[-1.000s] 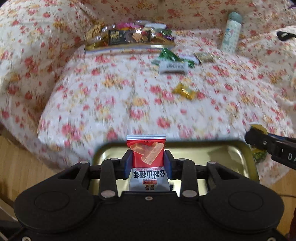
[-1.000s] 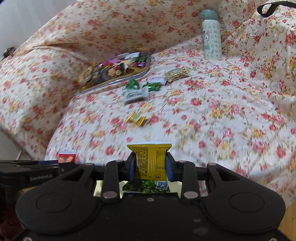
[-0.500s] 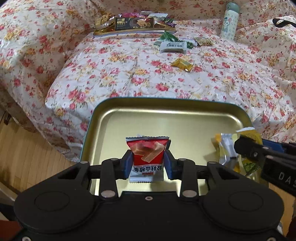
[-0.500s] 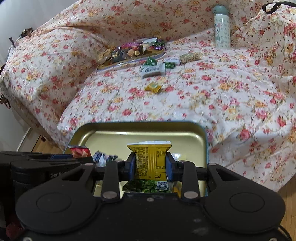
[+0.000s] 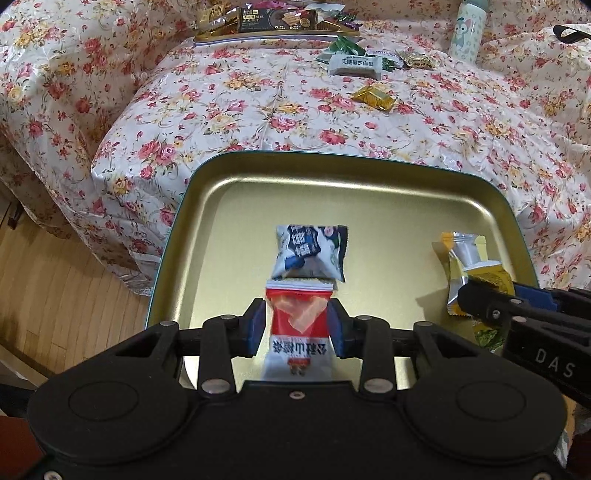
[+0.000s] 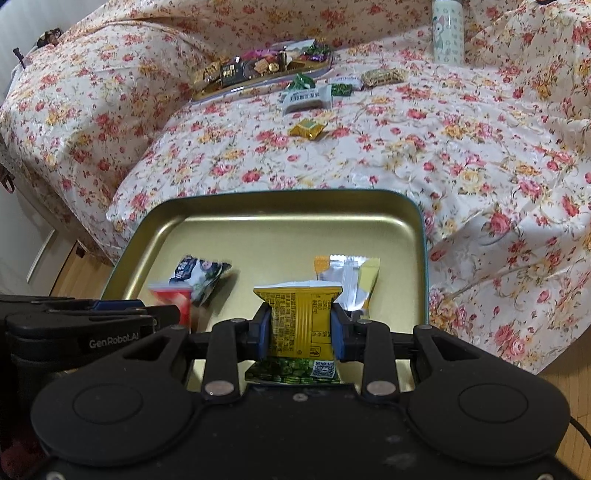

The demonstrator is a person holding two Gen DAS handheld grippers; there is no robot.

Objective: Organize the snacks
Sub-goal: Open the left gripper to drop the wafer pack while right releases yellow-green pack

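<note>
My left gripper (image 5: 297, 325) is shut on a red and white snack packet (image 5: 297, 314), held low over the gold tray (image 5: 332, 192). Just ahead of it a dark blue and white packet (image 5: 310, 254) lies in the tray. My right gripper (image 6: 301, 325) is shut on a yellow and green packet (image 6: 301, 314) over the tray's right half. Beyond it, a yellow and silver packet (image 6: 351, 280) rests on the tray floor. Each gripper shows at the edge of the other's view.
The floral bedspread (image 5: 258, 110) stretches beyond the tray. At the far end sits a second tray (image 5: 277, 22) piled with snacks. A white bar (image 5: 354, 64), a gold candy (image 5: 373, 96) and other loose snacks lie near it, with a pale bottle (image 5: 467, 29). Wooden floor (image 5: 55, 295) is at the left.
Both grippers have come down over the gold tray with their packets. The dark blue and white packet now lies in the tray ahead of the left gripper; it was not there before.
</note>
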